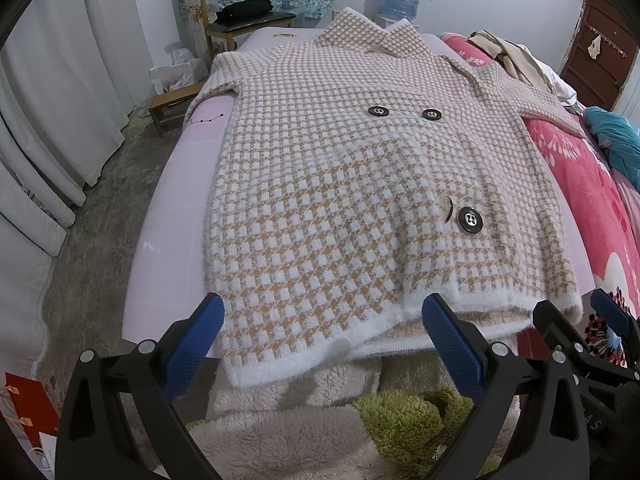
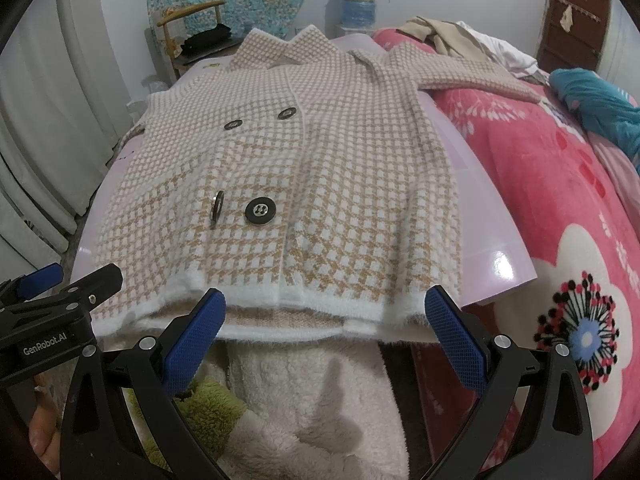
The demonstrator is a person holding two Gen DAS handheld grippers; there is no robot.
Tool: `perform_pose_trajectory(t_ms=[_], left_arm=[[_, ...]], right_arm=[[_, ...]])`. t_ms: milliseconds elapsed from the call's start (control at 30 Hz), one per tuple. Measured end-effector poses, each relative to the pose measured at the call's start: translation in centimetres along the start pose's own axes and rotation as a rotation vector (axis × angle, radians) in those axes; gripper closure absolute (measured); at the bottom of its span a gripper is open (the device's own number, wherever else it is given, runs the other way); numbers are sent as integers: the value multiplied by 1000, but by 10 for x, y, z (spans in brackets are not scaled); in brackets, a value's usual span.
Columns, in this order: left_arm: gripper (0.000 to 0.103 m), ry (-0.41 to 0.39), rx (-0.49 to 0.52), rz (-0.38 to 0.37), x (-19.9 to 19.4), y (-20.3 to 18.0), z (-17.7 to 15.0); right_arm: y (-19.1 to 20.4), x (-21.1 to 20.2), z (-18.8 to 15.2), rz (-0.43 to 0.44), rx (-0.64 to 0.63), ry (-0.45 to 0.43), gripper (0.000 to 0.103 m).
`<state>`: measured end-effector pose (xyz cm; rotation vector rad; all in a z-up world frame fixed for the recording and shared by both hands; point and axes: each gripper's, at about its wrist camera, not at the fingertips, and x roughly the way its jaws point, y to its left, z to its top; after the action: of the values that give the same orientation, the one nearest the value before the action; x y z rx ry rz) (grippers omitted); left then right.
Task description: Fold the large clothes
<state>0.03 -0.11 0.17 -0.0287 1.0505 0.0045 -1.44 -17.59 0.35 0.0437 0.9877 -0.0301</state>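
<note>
Hovering at coat (image 1: 352, 184) hem, jaws wide

The right hand-held gripper (image 2: 324, 322) hangs with its blue-padded fingers (image 2: 196, 330) spread wide, just short of the white hem of a checked cardigan (image 2: 320, 168) spread flat ahead. Off its left side sits the left hand-held gripper (image 2: 52, 284). A pink blanket (image 2: 560, 208) lies to its right.
</note>
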Motion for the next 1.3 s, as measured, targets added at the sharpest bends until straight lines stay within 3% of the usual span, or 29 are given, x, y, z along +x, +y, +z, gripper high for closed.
perform_pose_trajectory(t_ms=[1300], left_arm=[[6, -6, -2, 1, -3, 4, 4]], right_arm=[[0, -1, -2, -1, 1, -3, 8]])
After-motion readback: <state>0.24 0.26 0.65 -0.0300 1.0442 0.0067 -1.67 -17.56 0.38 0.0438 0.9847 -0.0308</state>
